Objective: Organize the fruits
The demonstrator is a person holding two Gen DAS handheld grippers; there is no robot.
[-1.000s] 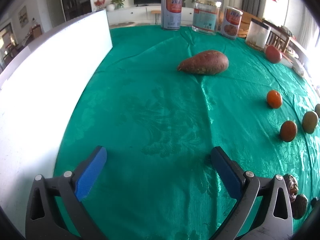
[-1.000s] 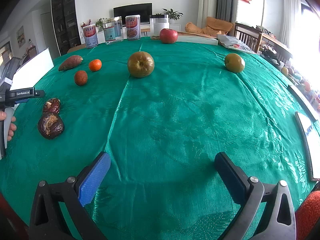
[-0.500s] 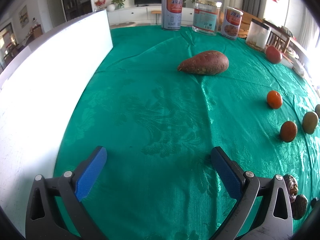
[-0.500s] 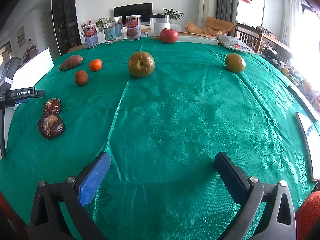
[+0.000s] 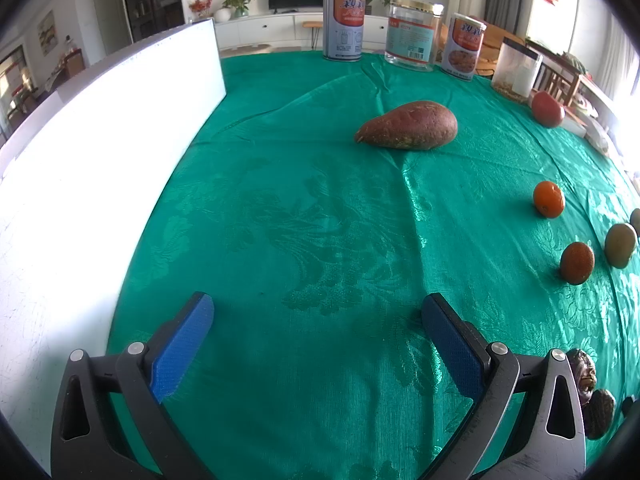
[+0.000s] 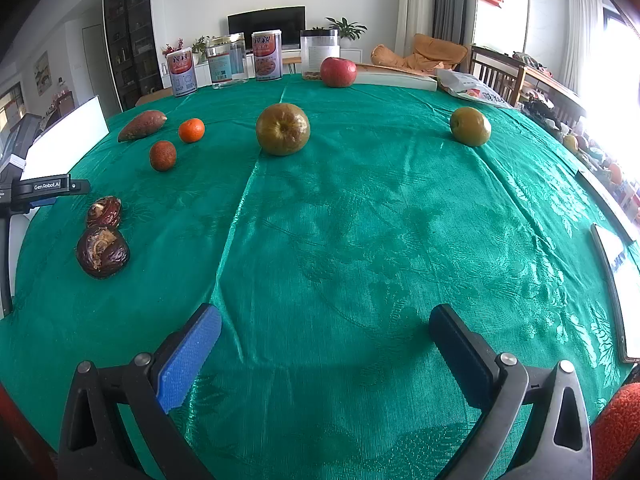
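Fruits lie scattered on a green tablecloth (image 6: pixel 360 240). In the right wrist view: a large brownish apple (image 6: pixel 283 129), a green pear (image 6: pixel 470 126), a red apple (image 6: pixel 338 72), a tangerine (image 6: pixel 191 130), a reddish fruit (image 6: pixel 163 155), a sweet potato (image 6: pixel 142 125) and two dark wrinkled fruits (image 6: pixel 103 252). My right gripper (image 6: pixel 324 322) is open and empty above the near cloth. My left gripper (image 5: pixel 318 312) is open and empty, with the sweet potato (image 5: pixel 407 125) far ahead of it and the tangerine (image 5: pixel 548 199) to its right.
A white board (image 5: pixel 100 152) stands along the table's left side. Cans and jars (image 5: pixel 412 38) stand at the far edge, with a clear container (image 5: pixel 518 68). A book and a bag (image 6: pixel 472 90) lie far right. The left gripper's side (image 6: pixel 44 188) shows in the right wrist view.
Both grippers have stayed almost still. A hand seen at the left edge of the right wrist view one second ago has gone out of sight.
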